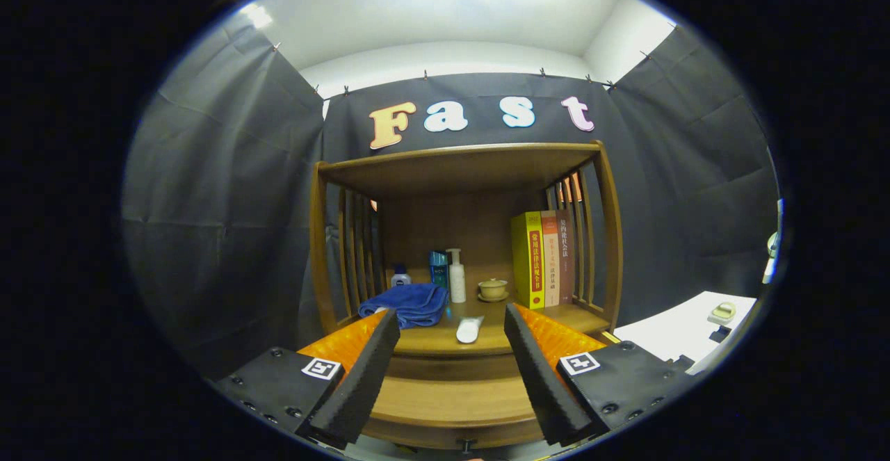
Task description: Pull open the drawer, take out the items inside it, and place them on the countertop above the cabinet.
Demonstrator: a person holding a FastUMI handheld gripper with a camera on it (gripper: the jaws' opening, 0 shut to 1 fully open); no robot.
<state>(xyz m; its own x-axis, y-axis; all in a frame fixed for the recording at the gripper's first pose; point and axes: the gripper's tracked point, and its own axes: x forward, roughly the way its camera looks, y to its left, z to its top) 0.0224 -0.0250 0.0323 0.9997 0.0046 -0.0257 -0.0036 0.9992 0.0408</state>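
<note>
My gripper (452, 322) is open, its two fingers spread wide with nothing between them. Below and between the fingers is the wooden drawer front (452, 398) with a small dark knob (466, 443) at its lower edge; the drawer looks shut. Just beyond the fingertips lies the cabinet's countertop (445, 343). On it rest a folded blue towel (407, 304) by the left finger and a white tube (469, 329) lying flat between the fingers.
Further back on the countertop stand a small blue-capped bottle (400, 277), a teal box (438, 268), a white pump bottle (456, 277), a lidded cup on a saucer (493, 289) and upright books (542, 259). Slatted wooden sides and a top shelf (459, 158) enclose it. A white table (681, 332) stands right.
</note>
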